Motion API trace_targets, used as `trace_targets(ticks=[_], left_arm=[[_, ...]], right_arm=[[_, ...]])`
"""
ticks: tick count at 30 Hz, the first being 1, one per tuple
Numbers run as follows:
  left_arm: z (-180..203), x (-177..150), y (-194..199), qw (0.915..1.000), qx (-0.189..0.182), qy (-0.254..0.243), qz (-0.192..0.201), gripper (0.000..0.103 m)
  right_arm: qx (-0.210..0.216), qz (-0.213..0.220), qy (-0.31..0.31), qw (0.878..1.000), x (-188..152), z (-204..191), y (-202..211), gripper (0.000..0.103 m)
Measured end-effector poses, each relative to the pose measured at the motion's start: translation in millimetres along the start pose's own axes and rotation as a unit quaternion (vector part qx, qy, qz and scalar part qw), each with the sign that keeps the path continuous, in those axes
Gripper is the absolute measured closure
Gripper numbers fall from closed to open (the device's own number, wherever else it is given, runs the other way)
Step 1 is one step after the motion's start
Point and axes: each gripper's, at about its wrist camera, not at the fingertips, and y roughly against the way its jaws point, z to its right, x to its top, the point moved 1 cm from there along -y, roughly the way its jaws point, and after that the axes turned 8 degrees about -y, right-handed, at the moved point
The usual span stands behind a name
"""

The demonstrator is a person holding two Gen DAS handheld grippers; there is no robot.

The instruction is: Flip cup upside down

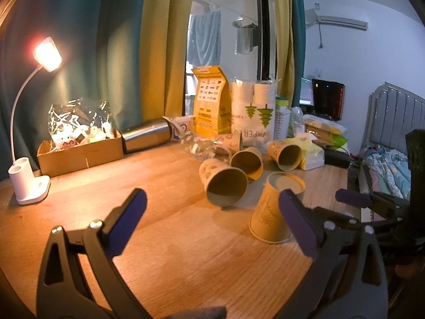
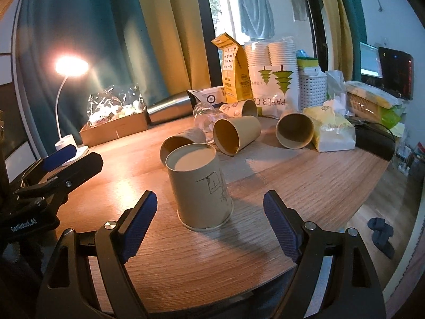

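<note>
Cup (image 2: 199, 186) mouth-down near front edge of table (image 2: 305, 186), base up, long axis vertical — flip looks done. Centred straight ahead of right gripper (image 2: 209, 228), between its fingers (image 2: 138, 226) but touching neither; spread wide, holding nothing. Left gripper (image 1: 209, 226) farther off, cup (image 1: 275, 207) just beyond its right finger; likewise wide apart, empty. Other cups (image 2: 236, 134) on their sides toward back edge.

We see a dim room lit warmly by the desk lamp (image 1: 47, 54), whose head blows out into glare, while cooler daylight enters through the window (image 2: 225, 13). The table (image 1: 164, 186) shows soft shadows and an orange sheen. Fisheye bending curves the edges, corners vignette black, and near foreground looks slightly soft.
</note>
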Motion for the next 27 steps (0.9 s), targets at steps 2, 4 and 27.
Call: trace_targets(ticks=[2, 4, 27], left_arm=[[0.4, 0.2, 0.1, 1.0000, -0.001, -0.002, 0.001, 0.002], [0.7, 0.2, 0.3, 1.0000, -0.001, -0.004, 0.001, 0.002], [3.7, 0.2, -0.9, 1.0000, -0.001, -0.009, 0.002, 0.002]], right_arm=[[0.000, 0.000, 0.001, 1.000, -0.6, -0.1, 0.3, 0.018], [0.000, 0.000, 0.000, 1.000, -0.1, 0.2, -0.1, 0.018], [0.001, -0.002, -0.002, 1.000, -0.7, 0.8, -1.2, 0.018]])
